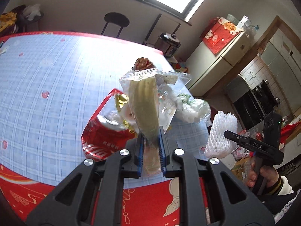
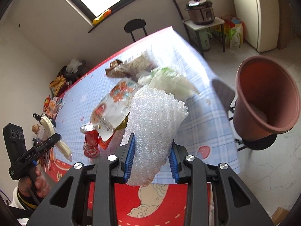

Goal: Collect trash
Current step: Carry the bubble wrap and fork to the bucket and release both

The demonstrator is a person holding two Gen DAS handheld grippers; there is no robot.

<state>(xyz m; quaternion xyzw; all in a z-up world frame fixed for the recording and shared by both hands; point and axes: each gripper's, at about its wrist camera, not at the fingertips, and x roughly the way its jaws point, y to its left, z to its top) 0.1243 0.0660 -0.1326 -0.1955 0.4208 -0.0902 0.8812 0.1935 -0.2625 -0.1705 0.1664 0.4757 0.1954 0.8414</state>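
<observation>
My left gripper is shut on a long pale yellow peel, which stands up between its blue pads above the table. The same peel hangs from that gripper in the right wrist view. My right gripper is shut on a white foam net sleeve, also visible at the right of the left wrist view as the foam net. On the blue checked tablecloth below lie a red cola can, clear plastic wrappers, a white-green bag and a brown wrapper.
A brown plastic bucket sits on a black stool just right of the table's edge. A black stool stands at the far side. A pressure cooker rests on a small stand, with a fridge near it. More clutter lies at the table's left end.
</observation>
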